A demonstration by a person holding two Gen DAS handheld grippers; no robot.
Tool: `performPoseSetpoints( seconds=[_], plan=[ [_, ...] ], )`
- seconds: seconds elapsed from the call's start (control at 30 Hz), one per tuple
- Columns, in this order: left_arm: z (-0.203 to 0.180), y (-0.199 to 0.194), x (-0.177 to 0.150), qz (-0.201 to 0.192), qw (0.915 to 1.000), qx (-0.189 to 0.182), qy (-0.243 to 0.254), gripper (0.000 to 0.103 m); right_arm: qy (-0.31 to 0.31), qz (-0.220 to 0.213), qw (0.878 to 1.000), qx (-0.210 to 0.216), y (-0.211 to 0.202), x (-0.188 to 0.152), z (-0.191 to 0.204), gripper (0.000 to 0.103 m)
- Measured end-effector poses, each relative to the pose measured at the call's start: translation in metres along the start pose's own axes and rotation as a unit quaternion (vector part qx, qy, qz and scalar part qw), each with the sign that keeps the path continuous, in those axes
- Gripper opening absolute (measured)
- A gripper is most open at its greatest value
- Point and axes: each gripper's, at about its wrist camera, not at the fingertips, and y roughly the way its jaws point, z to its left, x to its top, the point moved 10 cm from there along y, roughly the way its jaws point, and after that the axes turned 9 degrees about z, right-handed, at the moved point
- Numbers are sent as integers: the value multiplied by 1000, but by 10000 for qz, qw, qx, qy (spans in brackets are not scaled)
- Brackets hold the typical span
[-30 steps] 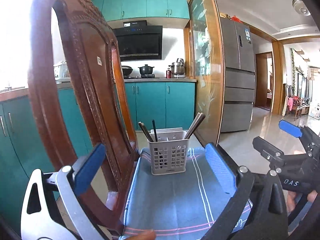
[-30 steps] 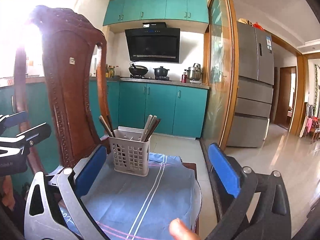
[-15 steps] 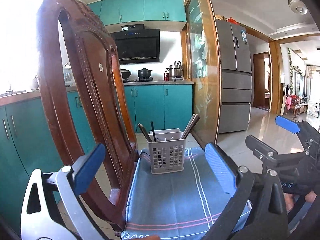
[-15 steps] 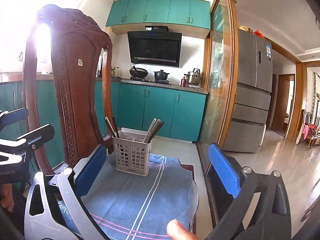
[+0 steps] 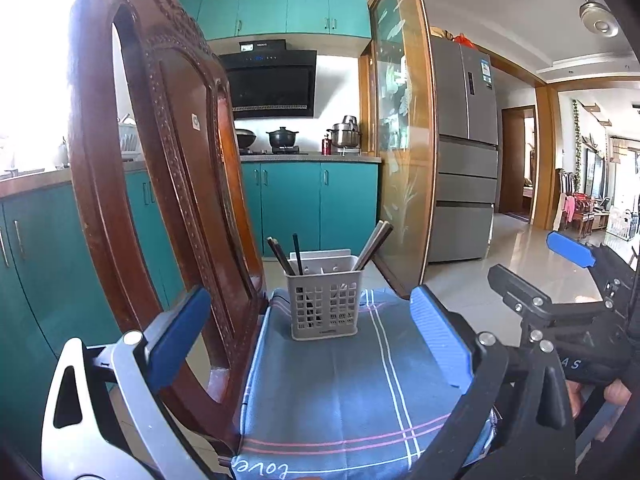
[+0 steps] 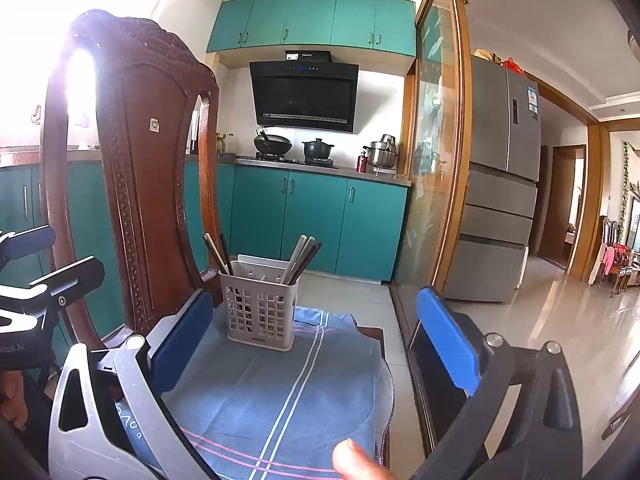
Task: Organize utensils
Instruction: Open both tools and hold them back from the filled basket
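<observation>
Wooden chair [image 5: 160, 184], blue cloth [image 5: 340, 392], fridge [image 5: 464, 152]

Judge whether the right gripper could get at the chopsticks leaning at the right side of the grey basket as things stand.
Probably yes. The right gripper is open and empty, the cloth ahead lies bare, and those chopsticks stick up above the basket rim.

We read "love" in white script, seen upside down, on the near hem of the blue cloth [image 5: 340, 380], the letters "AS" on the black body of the right gripper [image 5: 520, 276], and find the fridge [image 5: 466, 140] sticker too small to make out.
</observation>
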Motion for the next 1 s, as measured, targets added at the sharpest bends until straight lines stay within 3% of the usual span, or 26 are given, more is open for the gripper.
performPoseSetpoints(
  seconds=[1.0],
  plan=[
    [-7,28,-14,290,9996,23,-51,100,153,292,9995,28,31,-11,-7,100]
  ],
)
